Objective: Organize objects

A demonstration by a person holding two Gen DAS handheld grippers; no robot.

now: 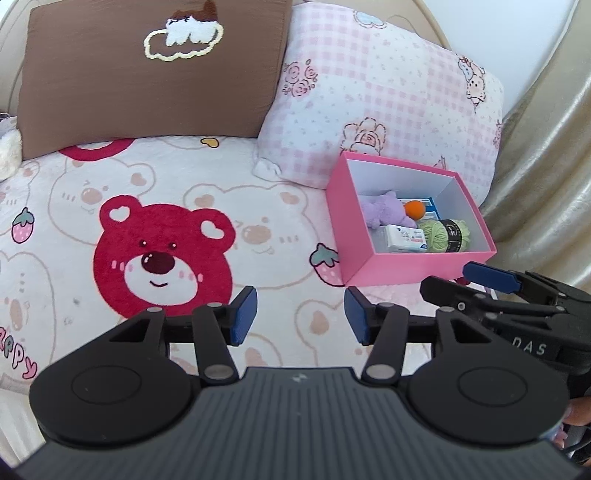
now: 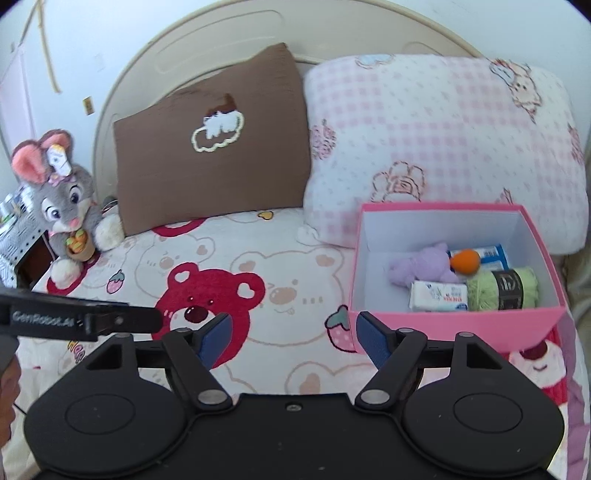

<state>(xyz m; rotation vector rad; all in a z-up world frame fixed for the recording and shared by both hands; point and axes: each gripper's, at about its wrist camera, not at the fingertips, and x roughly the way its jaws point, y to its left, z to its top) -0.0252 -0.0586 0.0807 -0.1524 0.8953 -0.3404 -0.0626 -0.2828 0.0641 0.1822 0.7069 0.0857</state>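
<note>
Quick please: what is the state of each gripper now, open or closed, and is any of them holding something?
Left gripper: open, nothing between its fingers.
Right gripper: open, also holding nothing.

Bed point(image 2: 295, 258) carries everything; two pillows stand side by side at its head against the headboard point(image 2: 236, 33), embroidered pillow point(image 2: 214, 147) left, checked pillow point(image 2: 443, 147) right, touching; open box point(image 2: 454, 321) sits on the bed just before the checked pillow, at the right; inside the box: plush toy point(image 2: 421, 266) toward the back left, ball point(image 2: 466, 261) just right of it, on a flat packet point(image 2: 491, 254) at the back, tissue pack point(image 2: 437, 295) front centre, yarn skein point(image 2: 502, 288) front right, touching the pack; rabbit plush point(image 2: 66, 206) sits at the bed's far left, beside the embroidered pillow; curtain point(image 1: 546, 147) hangs right of the bed.
</note>
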